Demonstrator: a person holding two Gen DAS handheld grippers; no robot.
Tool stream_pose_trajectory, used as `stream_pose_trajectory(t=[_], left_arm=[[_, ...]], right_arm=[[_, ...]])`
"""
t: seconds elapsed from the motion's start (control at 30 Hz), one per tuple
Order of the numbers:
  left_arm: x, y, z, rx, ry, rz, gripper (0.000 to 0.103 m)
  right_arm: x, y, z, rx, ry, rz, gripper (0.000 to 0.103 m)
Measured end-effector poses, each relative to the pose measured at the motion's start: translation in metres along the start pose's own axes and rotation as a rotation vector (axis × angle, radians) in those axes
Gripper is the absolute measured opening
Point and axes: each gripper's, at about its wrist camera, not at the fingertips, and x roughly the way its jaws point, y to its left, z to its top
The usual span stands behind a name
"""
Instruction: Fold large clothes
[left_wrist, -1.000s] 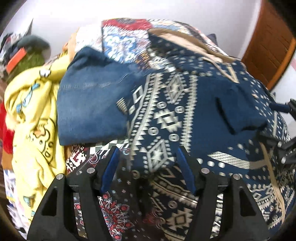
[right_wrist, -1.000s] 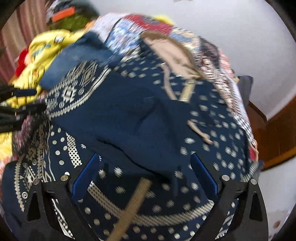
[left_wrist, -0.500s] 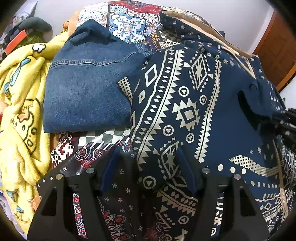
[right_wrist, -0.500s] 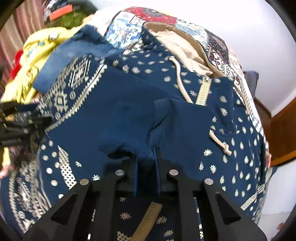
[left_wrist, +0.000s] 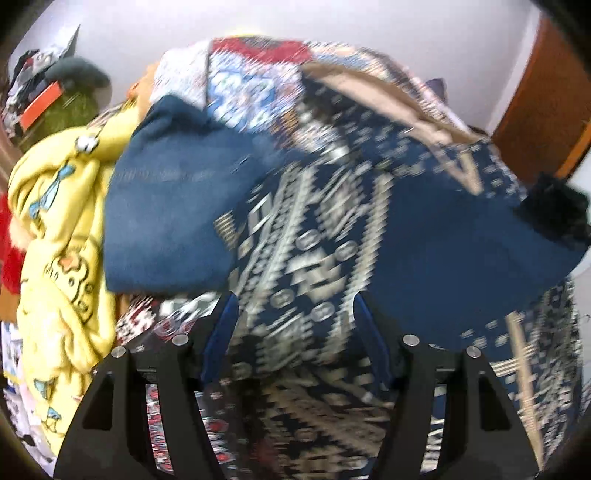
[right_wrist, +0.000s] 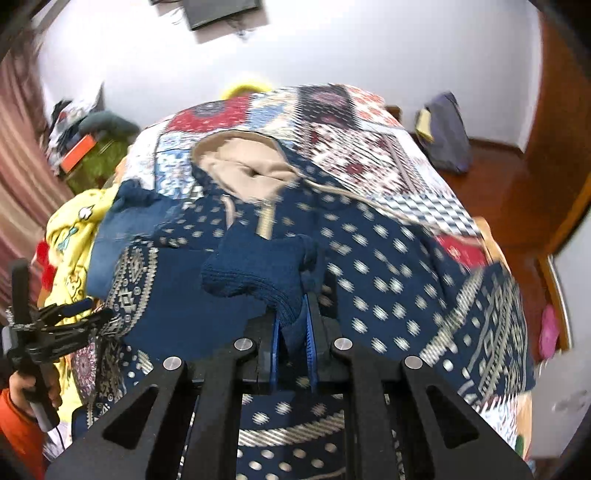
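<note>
Left to right on the bed: yellow cartoon blanket (left_wrist: 55, 258) piled along the left edge, folded jeans (left_wrist: 166, 218) just beside it, then the navy patterned hoodie (right_wrist: 388, 258) spread over most of the patchwork bedspread (right_wrist: 369, 122).

The left gripper (left_wrist: 291, 332) is wide, blue pads either side of the hoodie's patterned sleeve near the left edge, with nothing pinched as far as I can tell (that view is pretty blurry). The right gripper (right_wrist: 291, 343) is clamped narrow on the ribbed sleeve cuff (right_wrist: 258, 273), lifted over the middle of the garment.

Hoodie's long axis runs away from both grippers, tan-lined hood (right_wrist: 240, 170) pointing at the far edge, hem at the near edge. The held sleeve stretches leftward from the cuff toward the left gripper, so it lies crosswise over the body. Right hand is clearly the one nearer the cuff. My guess is the next move lays that sleeve flat across the chest.
</note>
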Motion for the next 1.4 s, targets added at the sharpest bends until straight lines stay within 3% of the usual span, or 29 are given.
stream_pose_trajectory(t=[0.1, 0.3, 0.47, 0.67, 0.73, 0.9, 1.03, 1.17, 1.4], left_arm=[[0.007, -0.017, 0.002, 0.005, 0.034, -0.051, 0.064], [0.045, -0.034, -0.012, 0.051, 0.130, -0.010, 0.064], [0.048, -0.028, -0.018, 0.028, 0.103, -0.024, 0.070], [0.048, -0.032, -0.021, 0.031, 0.092, -0.002, 0.073], [0.046, -0.029, -0.021, 0.018, 0.097, 0.005, 0.072], [0.026, -0.028, -0.022, 0.026, 0.063, 0.045, 0.072], [-0.001, -0.029, -0.020, 0.021, -0.001, 0.039, 0.072], [-0.027, -0.031, -0.021, -0.005, -0.055, -0.012, 0.072], [-0.030, -0.028, -0.034, -0.058, -0.040, -0.051, 0.072]], right_arm=[[0.007, -0.019, -0.008, 0.060, 0.027, -0.004, 0.011], [0.023, -0.049, -0.022, 0.073, 0.094, -0.048, 0.011], [0.023, -0.067, -0.027, 0.052, 0.089, -0.153, 0.014], [0.015, -0.092, -0.032, 0.058, 0.164, -0.191, 0.019], [0.001, -0.099, -0.033, 0.073, 0.160, -0.181, 0.024], [-0.038, -0.122, -0.034, 0.122, 0.089, -0.187, 0.053], [-0.064, -0.144, -0.040, 0.160, 0.048, -0.216, 0.062], [-0.062, -0.177, -0.051, 0.276, 0.047, -0.223, 0.063], [-0.028, -0.233, -0.089, 0.571, 0.142, -0.095, 0.063]])
